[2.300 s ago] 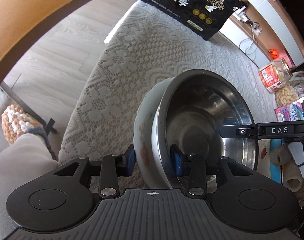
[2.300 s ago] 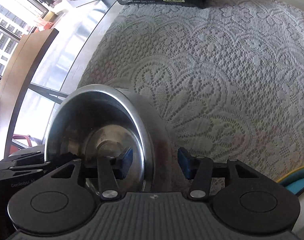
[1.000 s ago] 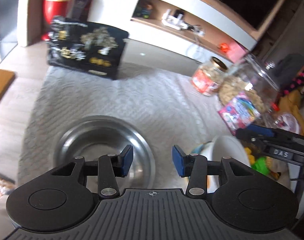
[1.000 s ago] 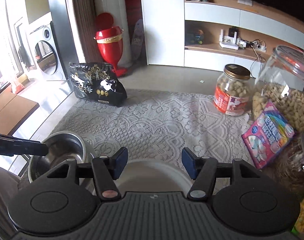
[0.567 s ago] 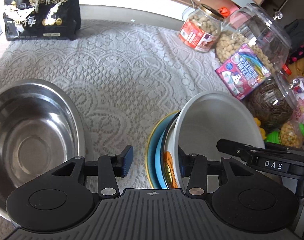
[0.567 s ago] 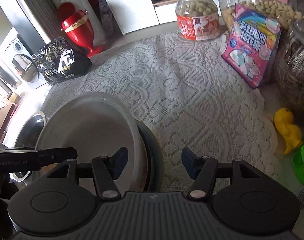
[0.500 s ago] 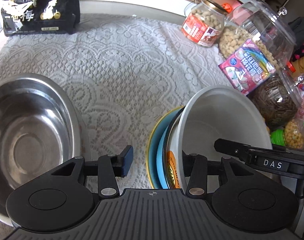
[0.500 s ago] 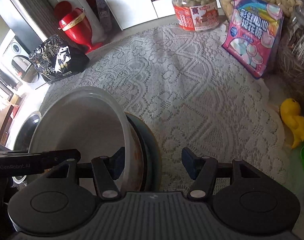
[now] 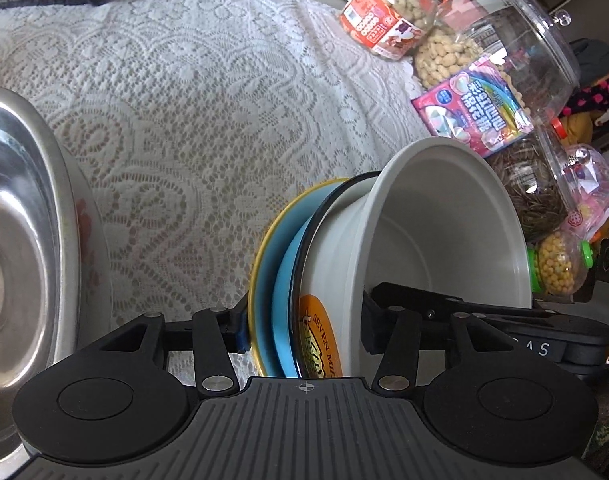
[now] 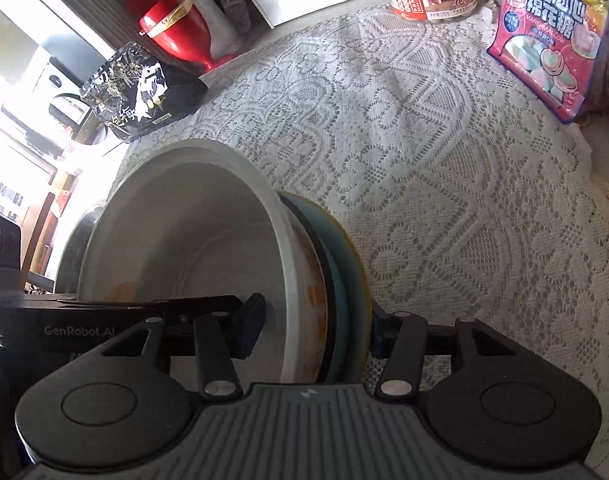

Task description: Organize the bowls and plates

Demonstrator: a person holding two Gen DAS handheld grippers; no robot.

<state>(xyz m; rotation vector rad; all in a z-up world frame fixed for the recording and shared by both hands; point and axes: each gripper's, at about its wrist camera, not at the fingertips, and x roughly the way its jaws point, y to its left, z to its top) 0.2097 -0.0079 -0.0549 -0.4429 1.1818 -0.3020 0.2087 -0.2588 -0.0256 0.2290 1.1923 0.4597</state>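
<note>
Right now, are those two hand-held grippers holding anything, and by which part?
Both the left hand-held gripper and right hand-held gripper clamp the near rim of one stack: white bowl nested on blue plate.

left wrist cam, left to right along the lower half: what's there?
steel bowl → bare lace cloth → yellow-rimmed blue plate → white bowl → jar of yellow kernels. The left gripper straddles the plate and white bowl stack.
</note>
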